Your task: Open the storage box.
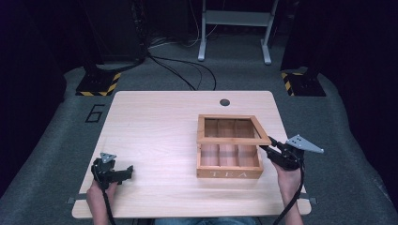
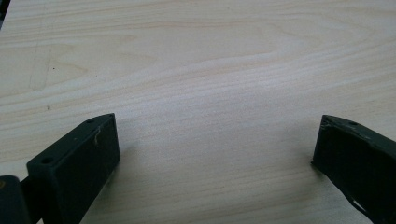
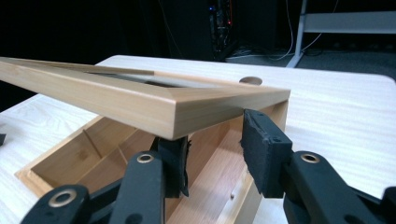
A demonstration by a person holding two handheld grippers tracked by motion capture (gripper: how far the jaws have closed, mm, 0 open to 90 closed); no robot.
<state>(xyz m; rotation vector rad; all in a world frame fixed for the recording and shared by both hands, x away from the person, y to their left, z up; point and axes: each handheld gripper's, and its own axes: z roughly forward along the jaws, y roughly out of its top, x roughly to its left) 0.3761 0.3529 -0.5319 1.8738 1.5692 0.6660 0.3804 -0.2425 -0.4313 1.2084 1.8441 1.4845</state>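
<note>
Right tongs (image 3: 212,154) grip the tea box (image 1: 229,173) lid (image 3: 154,105) corner, half-raised

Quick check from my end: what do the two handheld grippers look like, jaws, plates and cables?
Both are black. The left gripper and right gripper each carry a grey three-cornered plate on top and trail a black cable. The jaws are black blocky pads on arms with round metal rivets. No sleeves show on the forearms.
</note>
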